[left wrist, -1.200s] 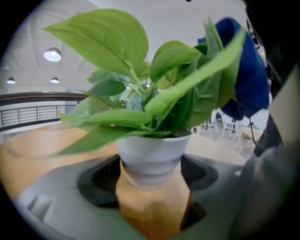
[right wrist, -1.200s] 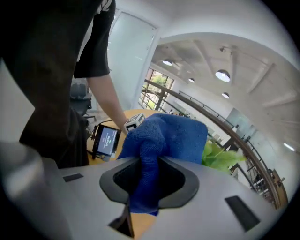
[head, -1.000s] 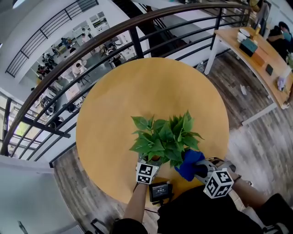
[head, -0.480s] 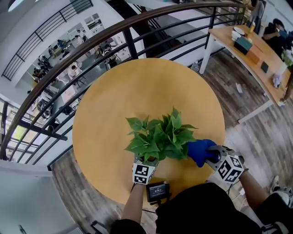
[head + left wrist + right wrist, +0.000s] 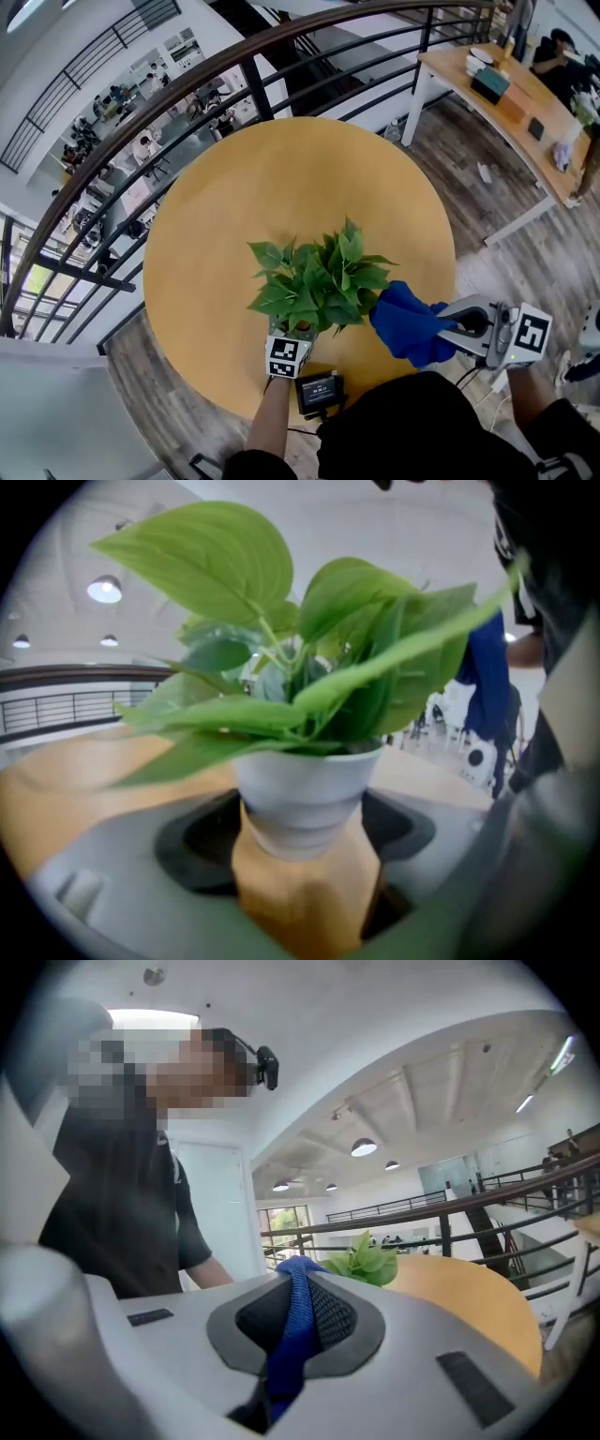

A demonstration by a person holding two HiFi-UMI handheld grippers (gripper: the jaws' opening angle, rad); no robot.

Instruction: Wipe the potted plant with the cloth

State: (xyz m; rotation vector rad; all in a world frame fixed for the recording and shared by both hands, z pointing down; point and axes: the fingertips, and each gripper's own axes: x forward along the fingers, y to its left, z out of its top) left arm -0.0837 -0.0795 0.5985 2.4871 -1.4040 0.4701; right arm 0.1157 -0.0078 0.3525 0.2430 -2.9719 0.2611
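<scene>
Left gripper (image 5: 302, 836) clamps the pot (image 5: 305, 794); right gripper (image 5: 298, 1321) pinches the cloth (image 5: 408, 323), just beside the plant (image 5: 317, 281) at its 4 o'clock, near the 6 o'clock edge of the table (image 5: 281, 178). Likely between strokes: next, sweep the cloth gently onto a leaf.

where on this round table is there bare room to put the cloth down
The table is bare between the potted plant and the railing, and along its left rim. Crowded at the near edge: left gripper gripping the pot, right gripper holding the cloth.
</scene>
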